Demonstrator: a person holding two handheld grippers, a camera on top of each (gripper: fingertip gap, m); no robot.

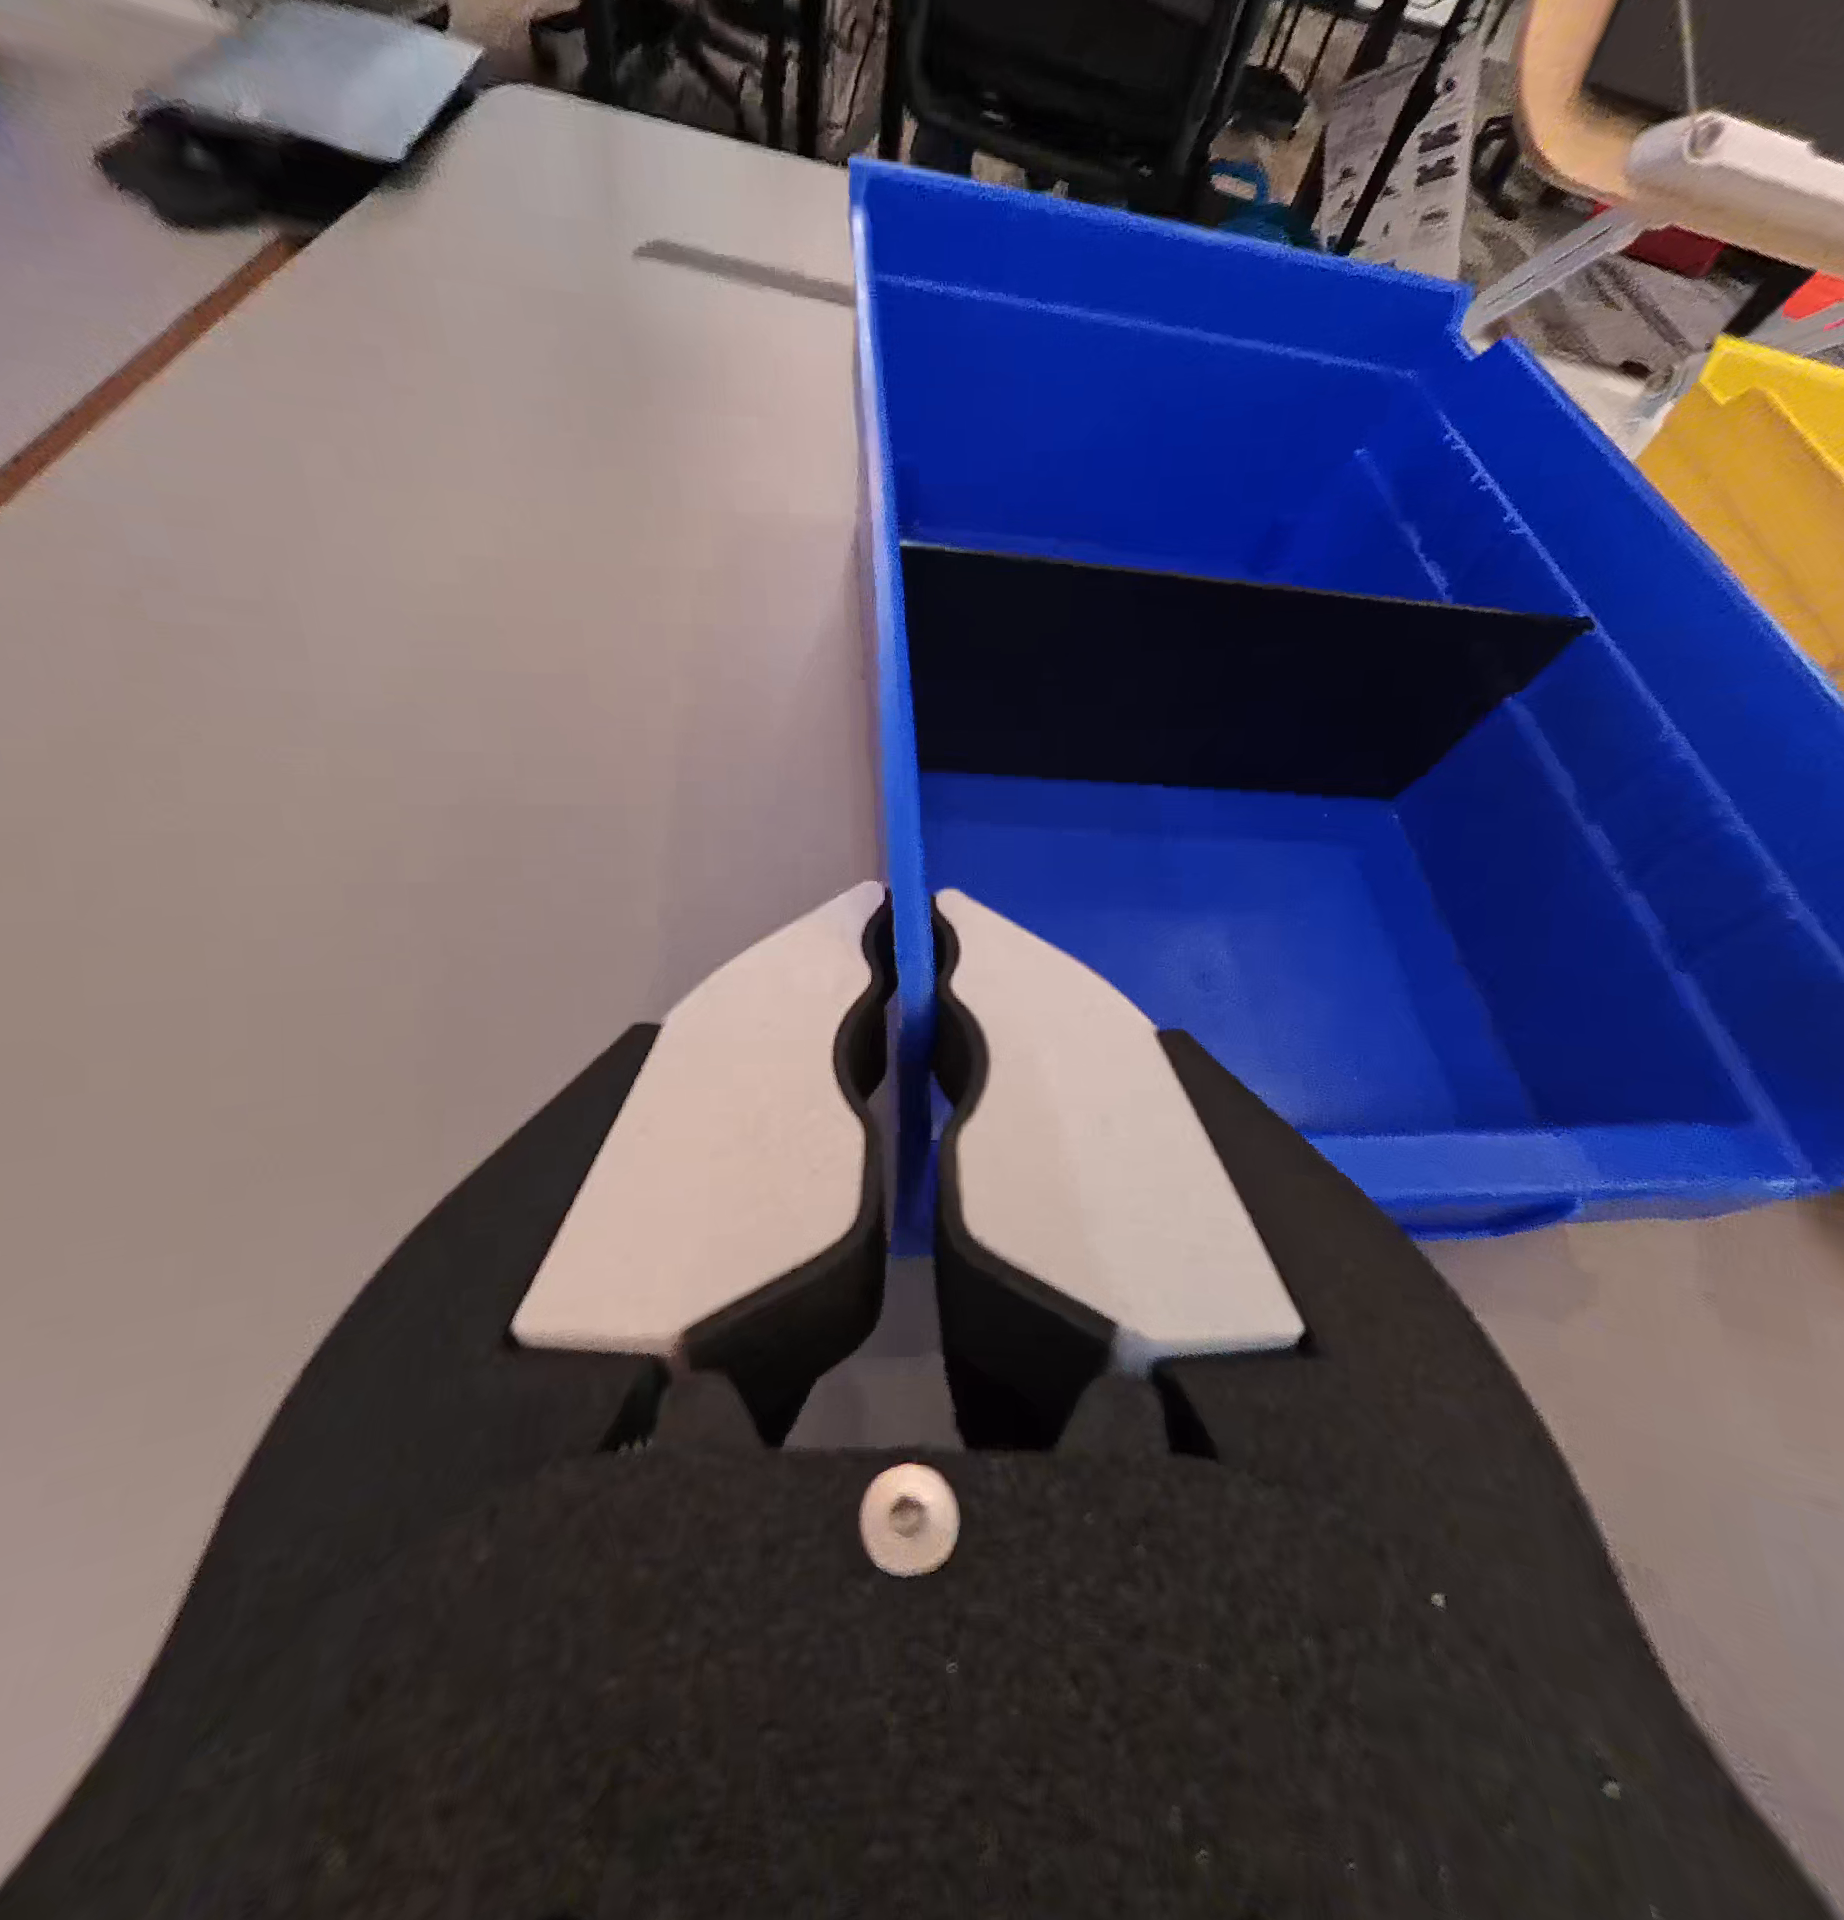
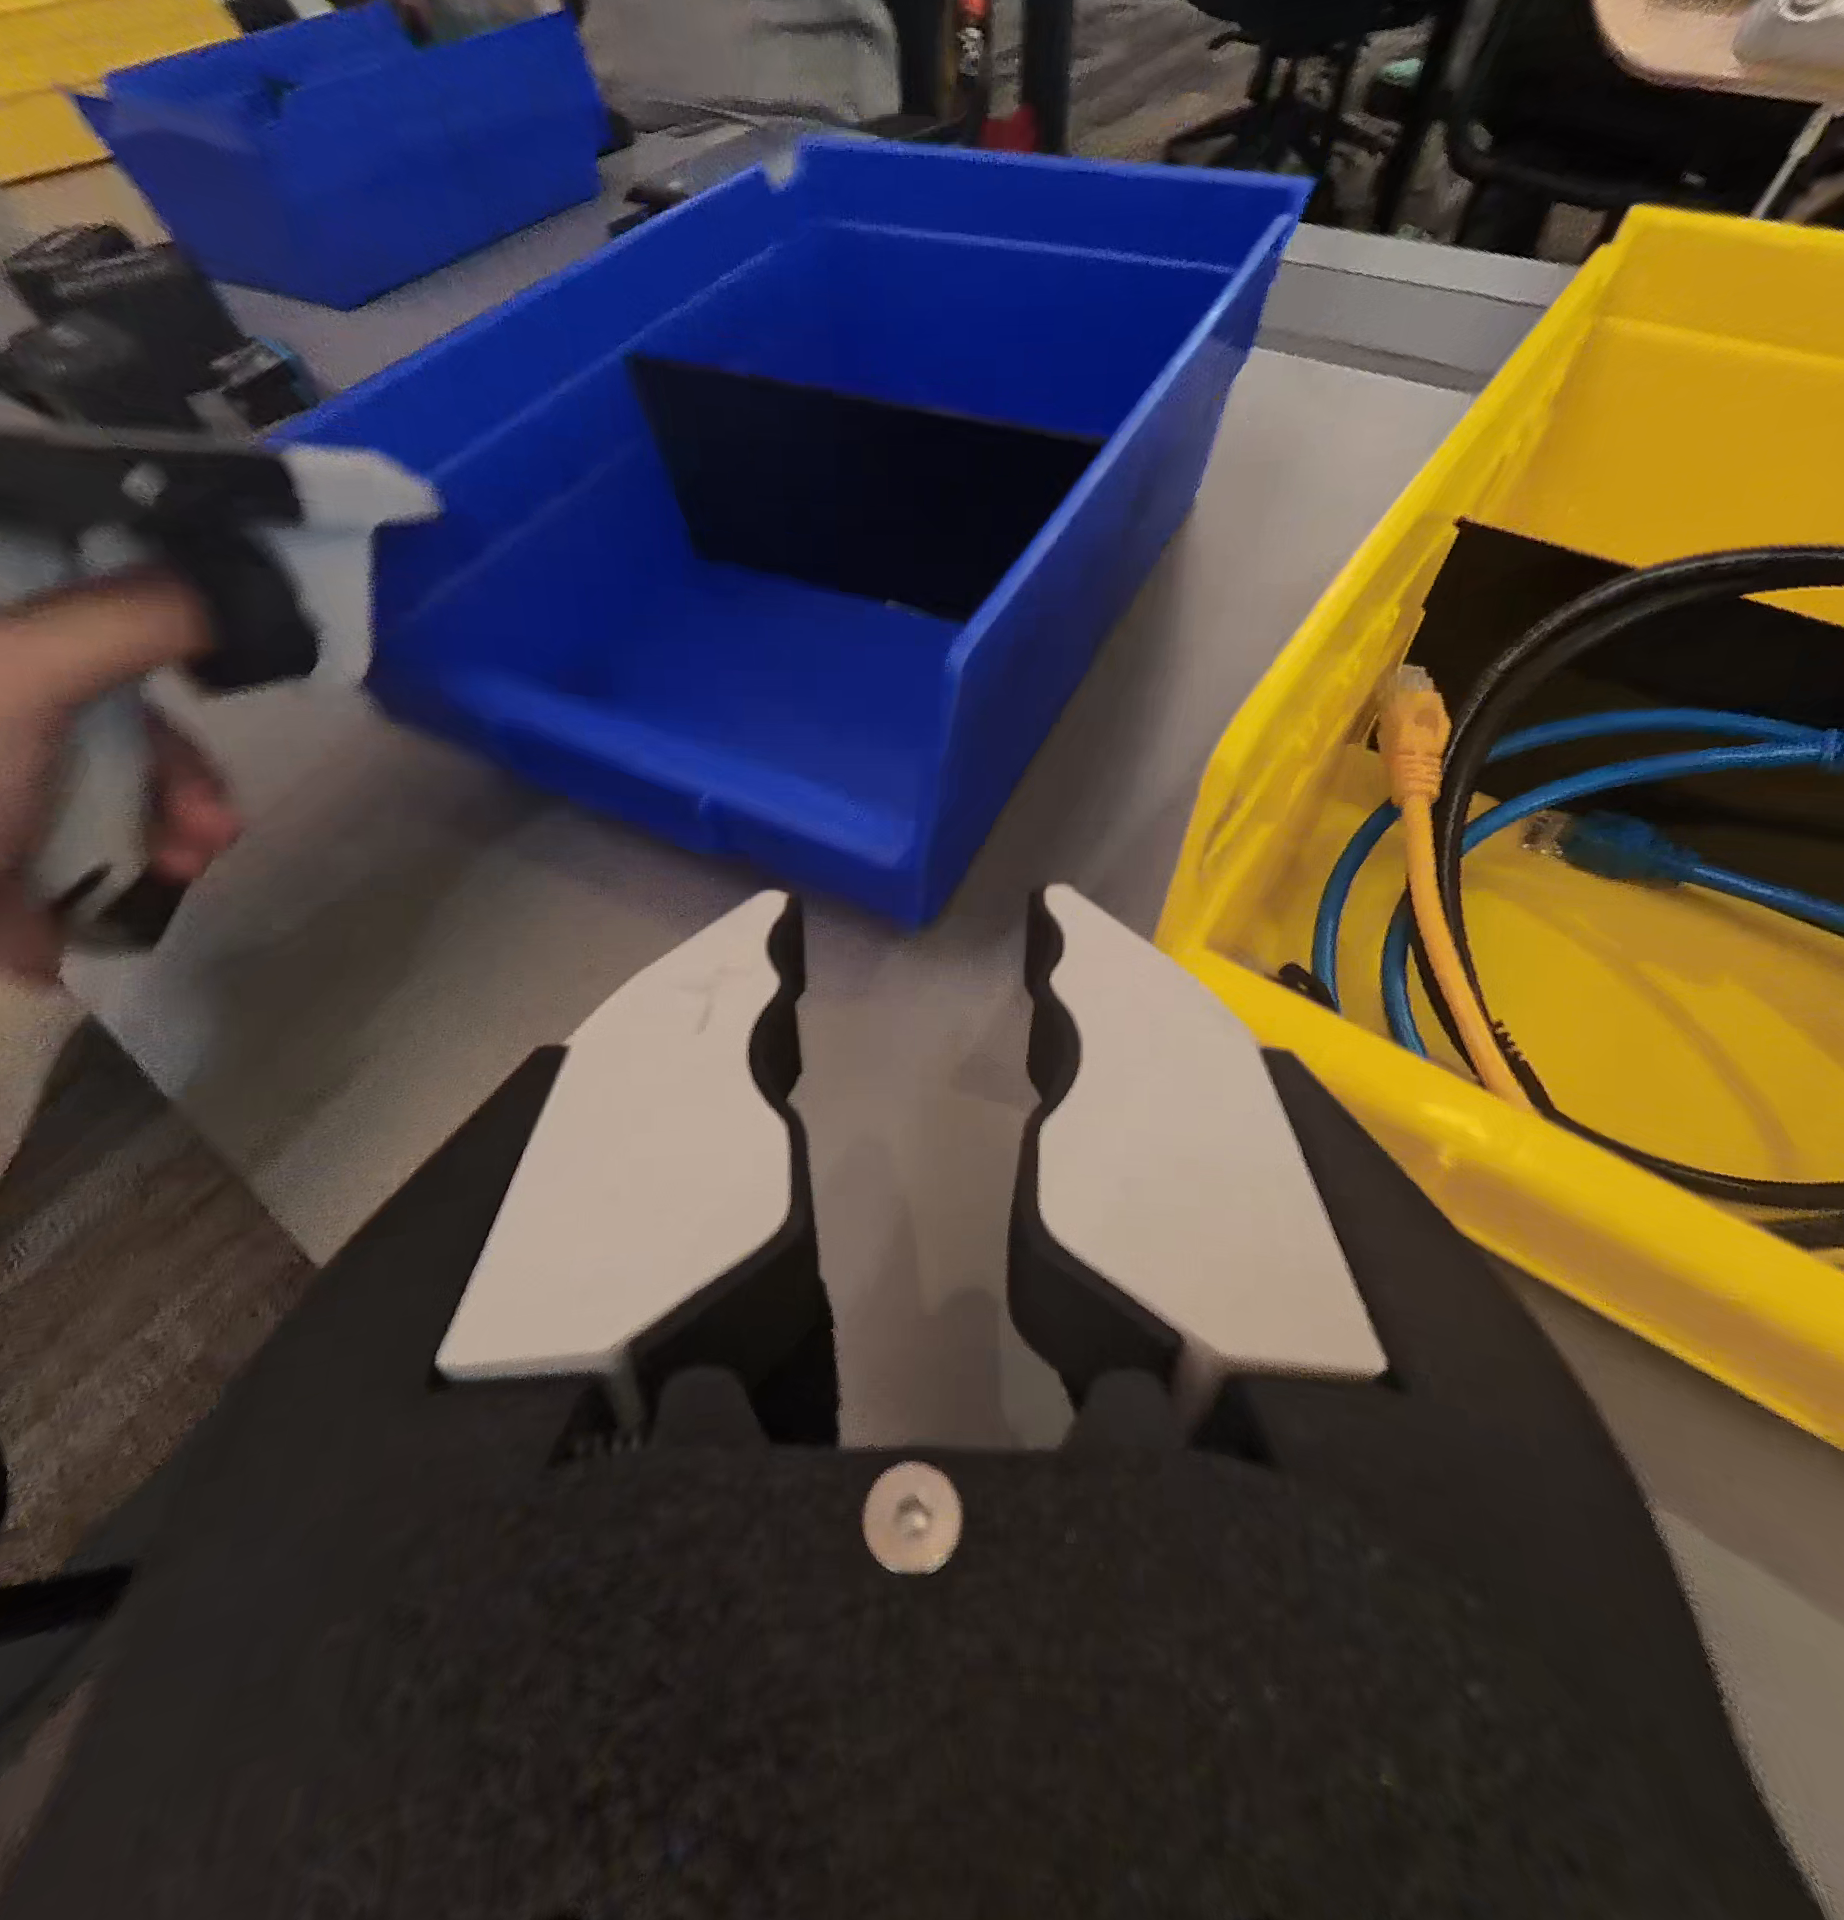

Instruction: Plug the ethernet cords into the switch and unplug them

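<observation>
Ethernet cords lie coiled in a yellow bin (image 2: 1520, 1174) at the right: a yellow cord (image 2: 1417, 748), blue cords (image 2: 1624, 852) and a black cord (image 2: 1583, 623). No switch shows in either view. My left gripper (image 1: 910, 899) is shut on the near left wall of an empty blue bin (image 1: 1157, 239). It also shows in the right wrist view (image 2: 378, 499), held by a hand at that bin's (image 2: 544, 343) corner. My right gripper (image 2: 913, 914) is open and empty above the table, between the two bins.
The blue bin has a black divider (image 2: 866, 488) across its middle. The yellow bin's corner (image 1: 1791, 499) sits right of it. A second blue bin (image 2: 357, 177) and dark items stand at the far left. The grey table (image 1: 430, 675) stretches left of the bin.
</observation>
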